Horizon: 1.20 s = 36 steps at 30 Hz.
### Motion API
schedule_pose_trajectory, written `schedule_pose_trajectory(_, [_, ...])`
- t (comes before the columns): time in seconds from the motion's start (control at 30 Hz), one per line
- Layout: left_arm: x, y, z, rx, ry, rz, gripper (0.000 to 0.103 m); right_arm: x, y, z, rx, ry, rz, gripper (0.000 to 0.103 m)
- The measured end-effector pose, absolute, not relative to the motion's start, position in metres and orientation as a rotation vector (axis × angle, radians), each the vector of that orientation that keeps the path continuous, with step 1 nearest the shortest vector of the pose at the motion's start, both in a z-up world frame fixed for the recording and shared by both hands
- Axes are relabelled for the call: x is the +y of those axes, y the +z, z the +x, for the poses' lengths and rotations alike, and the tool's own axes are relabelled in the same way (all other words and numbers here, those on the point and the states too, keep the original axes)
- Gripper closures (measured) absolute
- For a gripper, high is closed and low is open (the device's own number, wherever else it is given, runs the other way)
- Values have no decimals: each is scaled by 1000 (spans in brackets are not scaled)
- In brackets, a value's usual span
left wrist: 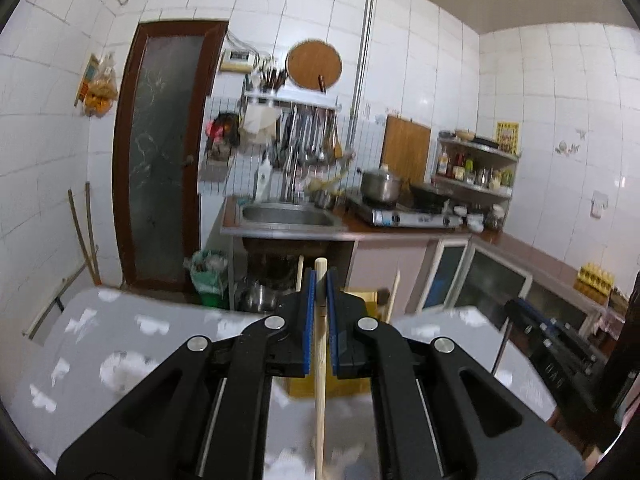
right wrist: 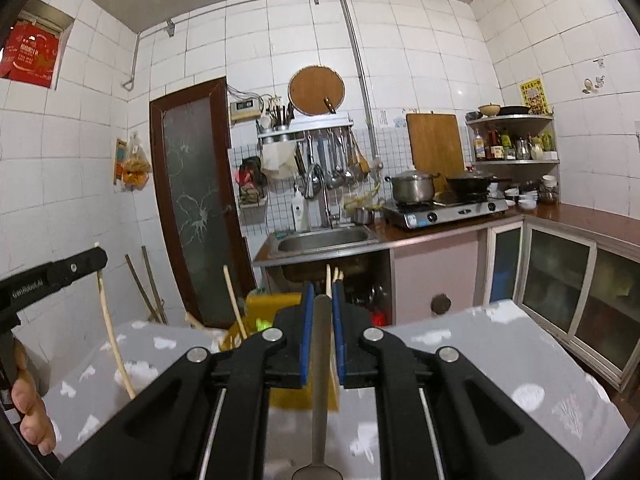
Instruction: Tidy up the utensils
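left hand-held gripper (left wrist: 319, 280) clamps wooden chopstick (left wrist: 320, 380), long axis upright, tip up | right hand-held gripper (right wrist: 320, 292) clamps metal utensil (right wrist: 320, 380), handle up, head down | yellow holder (right wrist: 260, 312) on bench (right wrist: 500, 360) just ahead, below both; right seems nearer

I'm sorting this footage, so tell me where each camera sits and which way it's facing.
Left wrist: on the left gripper, looking along its fingers over the grey table toward the sink; a wooden chopstick is clamped.
Right wrist: on the right gripper, facing the same wall; it clamps a metal spoon, and the person's hand shows at left.
Shared: sink, stove, yellow holder.
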State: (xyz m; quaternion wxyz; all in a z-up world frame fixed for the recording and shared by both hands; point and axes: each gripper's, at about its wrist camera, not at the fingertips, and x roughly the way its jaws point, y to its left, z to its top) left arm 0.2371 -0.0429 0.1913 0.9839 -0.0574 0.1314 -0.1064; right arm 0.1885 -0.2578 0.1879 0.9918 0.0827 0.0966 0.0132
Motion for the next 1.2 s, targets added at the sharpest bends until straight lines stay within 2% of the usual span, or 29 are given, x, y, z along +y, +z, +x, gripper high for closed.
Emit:
schedule_pose_trajectory(0.23, [-63, 235, 287, 147, -193, -109, 98, -260, 222, 239, 107, 5, 154, 93])
schedule_pose_trajectory(0.4, [-75, 242, 320, 95, -180, -103, 98, -257, 234, 268, 43, -4, 152, 93])
schedule_pose_trajectory(0.77, [-91, 201, 375, 80, -167, -55, 98, -248, 193, 328, 36, 29, 177, 93])
schedule_pose_trajectory(1.0, [-92, 159, 397, 149, -173, -29, 98, -248, 152, 349, 96, 74, 158, 93])
schedule_pose_trajectory(1.2, [-77, 135, 408, 276, -190, -53, 98, -254, 136, 352, 188, 82, 158, 92])
